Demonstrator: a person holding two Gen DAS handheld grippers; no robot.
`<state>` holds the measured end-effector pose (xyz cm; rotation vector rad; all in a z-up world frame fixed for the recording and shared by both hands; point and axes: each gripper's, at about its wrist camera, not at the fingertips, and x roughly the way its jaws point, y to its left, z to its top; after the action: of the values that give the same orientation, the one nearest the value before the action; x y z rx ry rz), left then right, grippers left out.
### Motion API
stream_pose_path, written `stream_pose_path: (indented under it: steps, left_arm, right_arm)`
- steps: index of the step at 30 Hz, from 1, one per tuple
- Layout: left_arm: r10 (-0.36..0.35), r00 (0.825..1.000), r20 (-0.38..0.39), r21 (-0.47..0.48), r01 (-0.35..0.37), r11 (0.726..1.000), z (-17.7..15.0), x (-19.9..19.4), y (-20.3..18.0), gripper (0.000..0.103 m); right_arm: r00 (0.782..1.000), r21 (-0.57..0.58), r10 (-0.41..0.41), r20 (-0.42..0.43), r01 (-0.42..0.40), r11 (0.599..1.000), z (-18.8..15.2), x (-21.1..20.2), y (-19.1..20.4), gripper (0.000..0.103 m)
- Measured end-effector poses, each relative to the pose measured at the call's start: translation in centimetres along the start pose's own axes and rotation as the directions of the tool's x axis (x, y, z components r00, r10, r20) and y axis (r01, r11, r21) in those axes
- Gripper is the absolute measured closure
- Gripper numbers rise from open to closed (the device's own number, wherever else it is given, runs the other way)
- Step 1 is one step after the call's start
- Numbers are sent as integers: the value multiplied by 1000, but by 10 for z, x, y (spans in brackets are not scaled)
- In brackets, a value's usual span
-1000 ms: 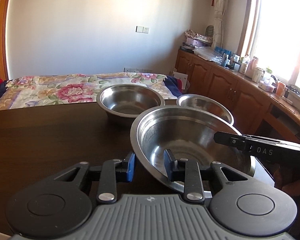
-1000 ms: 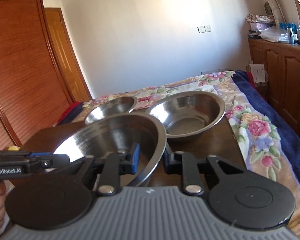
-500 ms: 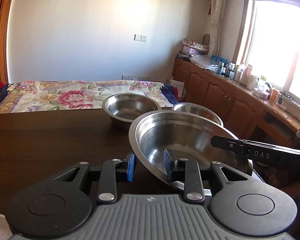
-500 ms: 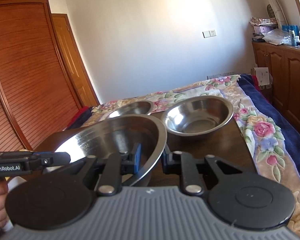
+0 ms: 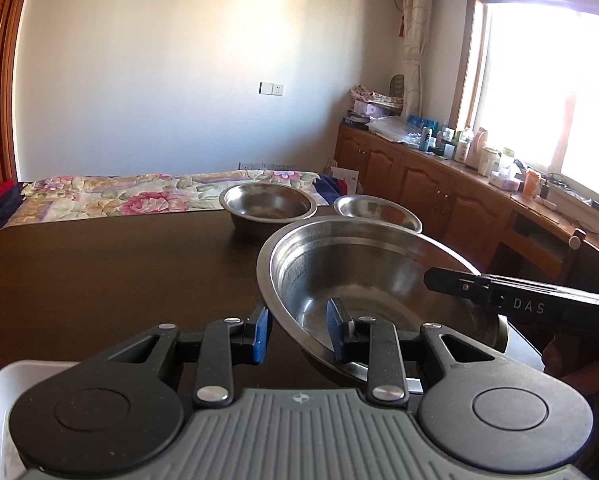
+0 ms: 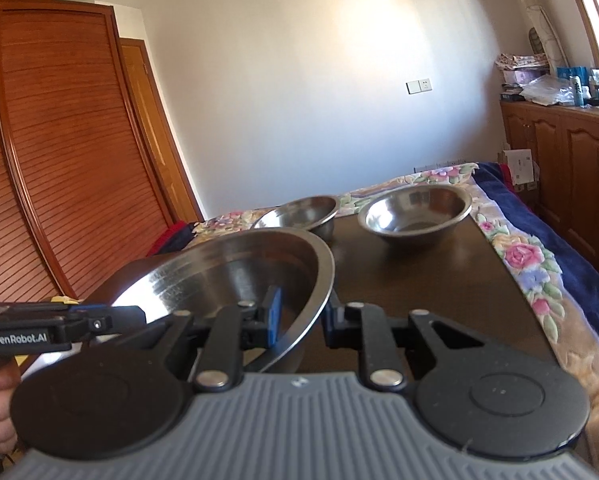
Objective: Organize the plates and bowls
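Your left gripper [image 5: 298, 331] and right gripper [image 6: 300, 319] each straddled the large bowl's [image 5: 363, 276] rim at the near table [image 5: 99, 264] edge; whether the pads pinched it, I cannot tell. The bowl's underside was hidden. Two smaller bowls [image 6: 415, 212] sat far.

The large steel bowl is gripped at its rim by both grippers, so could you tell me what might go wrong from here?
1. The left gripper and right gripper each straddle only the thin rim of the large steel bowl; smooth metal could slip out.
2. The bowl sits tilted in the right wrist view; uneven motion could twist it free.
3. Two smaller steel bowls stand close ahead, one near the dark table's far edge; a bump might push it off.
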<state>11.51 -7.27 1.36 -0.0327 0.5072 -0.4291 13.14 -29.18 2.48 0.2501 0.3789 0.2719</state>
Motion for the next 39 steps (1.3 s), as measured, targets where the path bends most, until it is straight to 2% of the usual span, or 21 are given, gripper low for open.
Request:
stream_pose_path:
  steps: [18,39]
  left_arm:
    - [11,1000,6,-10,-11,1000,-31,-33,1,70]
    - [23,1000,-19,-10,-23,1000,-49,-36,5,70]
  right_arm:
    - [1000,3,3,-1,-3,1000,-23,-19,18,80]
    - [999,-28,-4,-38,3,1000,-36,-22,26,80]
